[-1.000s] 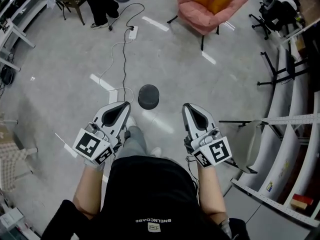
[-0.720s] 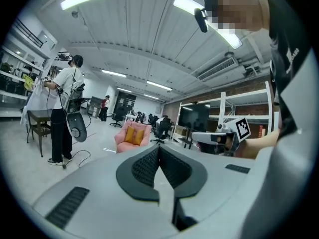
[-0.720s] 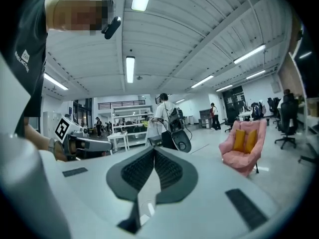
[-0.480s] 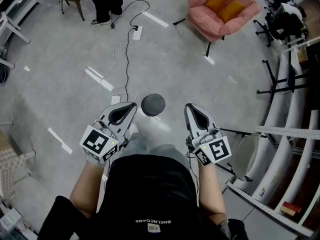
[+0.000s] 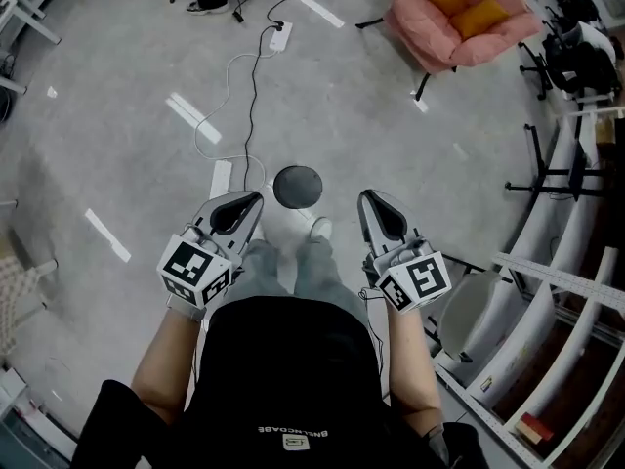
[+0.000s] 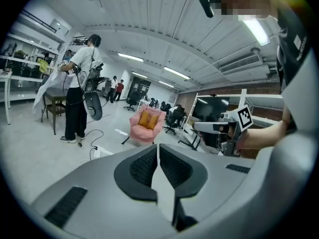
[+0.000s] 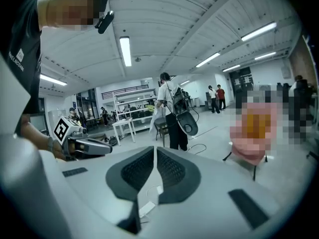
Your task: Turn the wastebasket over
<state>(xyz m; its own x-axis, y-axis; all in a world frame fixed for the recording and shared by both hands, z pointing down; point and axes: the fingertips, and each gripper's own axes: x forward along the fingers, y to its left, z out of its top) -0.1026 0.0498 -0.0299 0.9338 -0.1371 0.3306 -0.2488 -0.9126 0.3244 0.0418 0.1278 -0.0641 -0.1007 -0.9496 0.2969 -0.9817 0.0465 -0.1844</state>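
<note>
The dark round wastebasket sits on the grey floor just ahead of the person's shoes, between the left gripper and right gripper; both grippers' jaws are closed on nothing.

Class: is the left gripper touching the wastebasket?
Apart. The head view shows floor between the left gripper and the wastebasket. The left gripper view shows shut jaws touching nothing.

Large open lab or shared research workspace. Bare concrete floor, long ceiling strip lights, white shelving, office chairs, pink armchair, power strip with trailing cable, standing person with gear on back.
</note>
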